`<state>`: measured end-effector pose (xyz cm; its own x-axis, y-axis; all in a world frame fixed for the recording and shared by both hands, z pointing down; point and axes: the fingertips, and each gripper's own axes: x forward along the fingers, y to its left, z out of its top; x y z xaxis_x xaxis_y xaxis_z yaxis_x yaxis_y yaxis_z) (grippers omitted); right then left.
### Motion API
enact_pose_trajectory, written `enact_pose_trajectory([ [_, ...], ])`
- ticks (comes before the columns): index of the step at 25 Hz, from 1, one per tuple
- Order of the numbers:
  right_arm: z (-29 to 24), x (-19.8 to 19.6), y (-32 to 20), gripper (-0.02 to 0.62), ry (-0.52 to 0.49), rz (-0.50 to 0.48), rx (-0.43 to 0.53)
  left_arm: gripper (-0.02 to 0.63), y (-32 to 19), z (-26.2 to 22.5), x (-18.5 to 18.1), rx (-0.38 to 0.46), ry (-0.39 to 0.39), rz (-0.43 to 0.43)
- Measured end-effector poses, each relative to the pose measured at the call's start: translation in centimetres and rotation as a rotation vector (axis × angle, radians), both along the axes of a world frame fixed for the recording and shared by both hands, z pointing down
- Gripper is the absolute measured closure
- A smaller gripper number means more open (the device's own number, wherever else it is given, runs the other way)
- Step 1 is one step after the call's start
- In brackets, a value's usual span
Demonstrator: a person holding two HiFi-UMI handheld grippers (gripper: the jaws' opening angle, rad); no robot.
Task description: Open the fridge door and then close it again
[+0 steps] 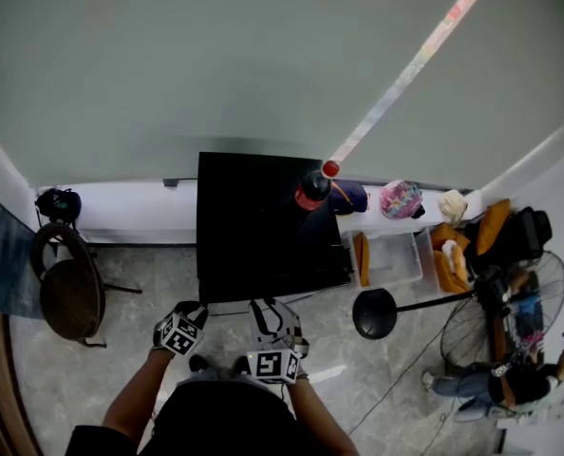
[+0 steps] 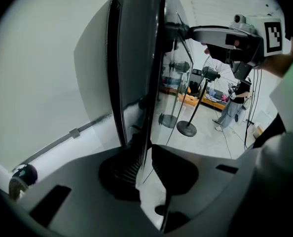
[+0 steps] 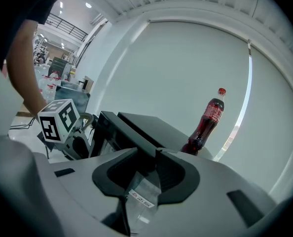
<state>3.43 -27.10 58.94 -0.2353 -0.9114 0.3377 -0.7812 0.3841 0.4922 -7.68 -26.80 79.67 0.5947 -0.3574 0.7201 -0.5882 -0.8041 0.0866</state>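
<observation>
Head view: we're standing at the black fridge [image 1: 263,226], bottle [image 1: 312,190] on top, with the left gripper [image 1: 189,313] and right gripper [image 1: 272,326] both at its front edge.

Left gripper view: fingers [image 2: 124,169] clamped on the door [image 2: 141,58] edge. Door looks slightly ajar, so that's our swing grip.

Right gripper view: fingers [image 3: 173,174] pinched on the door's top corner, probably to steady things so the bottle doesn't wobble.

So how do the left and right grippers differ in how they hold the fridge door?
The left gripper pinches the side edge of the fridge door lower down, jaws nearly together. The right gripper clamps the door's top edge, jaws wider apart. Both are closed on the door.
</observation>
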Motion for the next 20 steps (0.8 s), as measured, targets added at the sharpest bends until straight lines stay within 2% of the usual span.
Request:
enact_pose_trajectory([
  [7,-0.3,-0.2,-0.8,0.474,-0.013,0.025,0.029,0.538,-1.2,0.3,0.0,-0.002,-0.014,0.027],
  [10,0.1,-0.2,-0.7,0.474,-0.016,0.006,0.021,0.537,-1.1,0.2,-0.1,0.017,-0.035,-0.006],
  [14,-0.6,0.4,-0.4,0.476,-0.072,0.007,-0.009,0.548,-1.0,-0.9,-0.8,0.072,-0.045,-0.085],
  [17,-1.5,1.4,0.9,0.517,-0.128,0.016,0.014,0.582,-0.4,-4.2,-1.6,0.120,0.020,-0.167],
  [20,-2.5,2.6,2.8,0.562,-0.181,0.020,0.032,0.597,0.7,-8.8,-1.9,0.181,0.126,-0.226],
])
